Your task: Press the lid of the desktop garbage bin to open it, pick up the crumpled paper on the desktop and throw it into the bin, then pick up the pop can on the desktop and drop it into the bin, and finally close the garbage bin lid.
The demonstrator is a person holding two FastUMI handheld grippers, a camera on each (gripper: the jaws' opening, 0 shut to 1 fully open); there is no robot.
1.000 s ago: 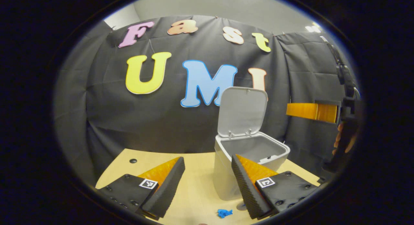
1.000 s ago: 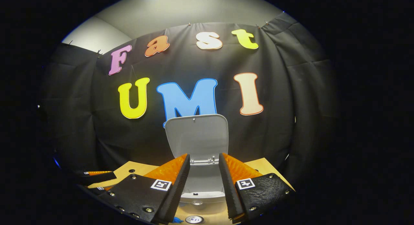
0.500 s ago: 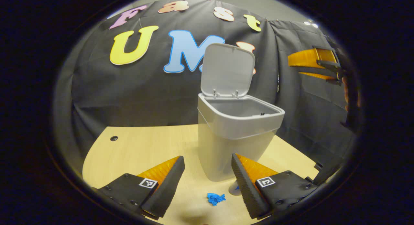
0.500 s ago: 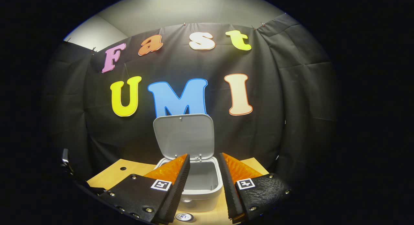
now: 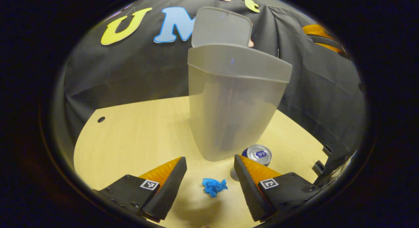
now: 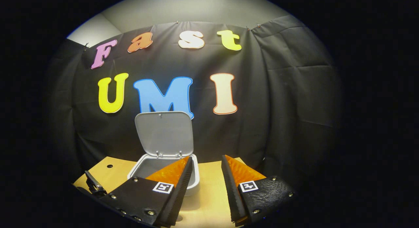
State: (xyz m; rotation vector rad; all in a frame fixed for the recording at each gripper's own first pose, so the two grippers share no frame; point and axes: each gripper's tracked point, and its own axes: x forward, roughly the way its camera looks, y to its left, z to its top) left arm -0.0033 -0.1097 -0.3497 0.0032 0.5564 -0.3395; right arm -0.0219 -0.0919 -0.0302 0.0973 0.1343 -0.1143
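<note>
Low over the desk (image 5: 131,136), the left gripper (image 5: 209,175) hung with its fingers spread apart and empty, pointing at the base of the bin (image 5: 232,106). The crumpled paper (image 5: 213,186) lay on the desk between the fingers, touching neither. The can (image 5: 258,154) stood just beside the bin, behind the right-hand finger. Higher up, the right gripper (image 6: 206,185) was level and released, holding nothing. The bin (image 6: 163,169) sat ahead and to its left, lid (image 6: 163,133) upright.
</note>
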